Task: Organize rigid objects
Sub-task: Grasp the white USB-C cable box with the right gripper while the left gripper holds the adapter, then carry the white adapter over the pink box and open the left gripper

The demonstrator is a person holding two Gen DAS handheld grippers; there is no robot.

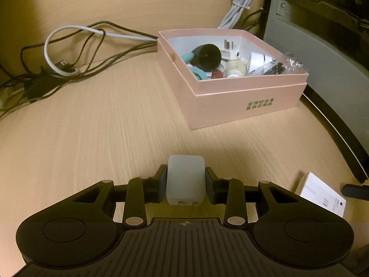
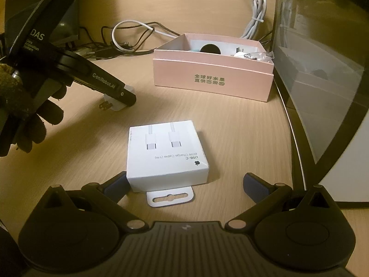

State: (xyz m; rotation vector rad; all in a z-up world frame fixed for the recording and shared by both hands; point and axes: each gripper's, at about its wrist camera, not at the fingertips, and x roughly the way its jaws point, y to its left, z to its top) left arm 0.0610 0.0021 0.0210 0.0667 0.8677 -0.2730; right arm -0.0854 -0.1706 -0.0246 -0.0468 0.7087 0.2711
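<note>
Left gripper (image 1: 185, 180) pinching white charger (image 1: 185, 180); I'm carrying it toward pink box (image 1: 251, 101), upper right, releasing only above rim. Right gripper (image 2: 186, 184) spread around white carton (image 2: 167, 152).

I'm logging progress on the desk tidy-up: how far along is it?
Done: the pink box already holds several small items, among them a black round gadget. In hand: the left gripper is shut on a white charger, away from the box. Left: the white USB-C cable box sits on the desk between the open jaws of the right gripper, not yet gripped.
</note>
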